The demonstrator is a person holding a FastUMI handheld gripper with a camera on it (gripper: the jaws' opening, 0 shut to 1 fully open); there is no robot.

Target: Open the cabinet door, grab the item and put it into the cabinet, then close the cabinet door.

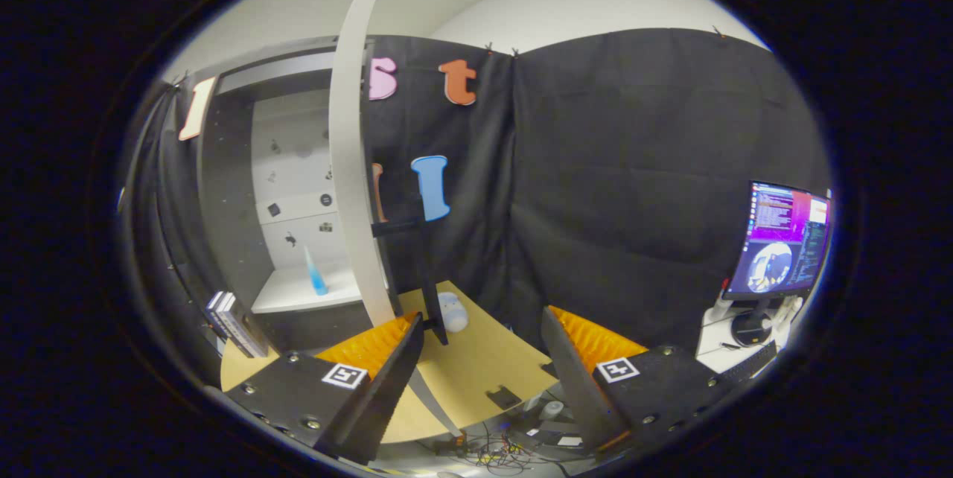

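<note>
With fingers (482, 359) standing spread and empty, the open white cabinet door (350, 165) is risking being struck edge-on, toppling the blue-tipped cone (315, 273) on the shelf.

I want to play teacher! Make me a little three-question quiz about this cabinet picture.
1. True or false: the cabinet door is open.
2. What stands on the cabinet shelf? A) a blue bottle B) a red cup C) a banana
3. Fill in: the hand-held gripper fingers are ____ and hold nothing.

Key: 1 true. 2 A, the blue bottle. 3 open.
</note>
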